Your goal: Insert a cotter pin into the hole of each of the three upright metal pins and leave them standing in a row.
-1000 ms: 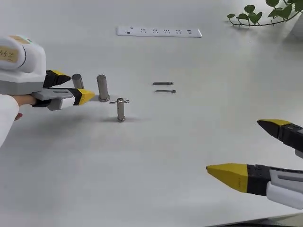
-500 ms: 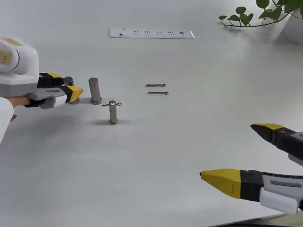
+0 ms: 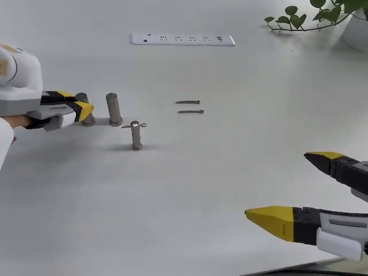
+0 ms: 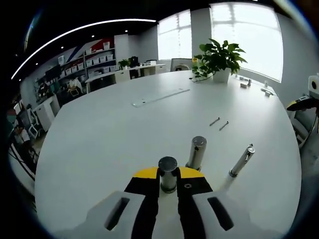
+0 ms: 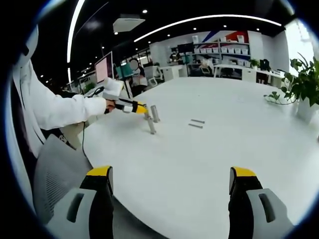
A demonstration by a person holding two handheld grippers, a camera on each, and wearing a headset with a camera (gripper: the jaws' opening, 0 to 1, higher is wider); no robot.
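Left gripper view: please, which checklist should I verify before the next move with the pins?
1. Left claw shut on end metal pin: ok.
2. That pin stands upright: ok.
3. Its hole faces the right claw: cannot tell.
4. Right claw open and holding nothing: ok.
5. Two spare cotter pins lie free on the table: ok.
6. Near pin carries its fitted cotter pin: ok.

Each pin (image 3: 114, 109) is smooth grey metal with a dull sheen. The cotter pins (image 3: 188, 102) are thin metal wire. The tabletop (image 3: 201, 184) is smooth, matt white.
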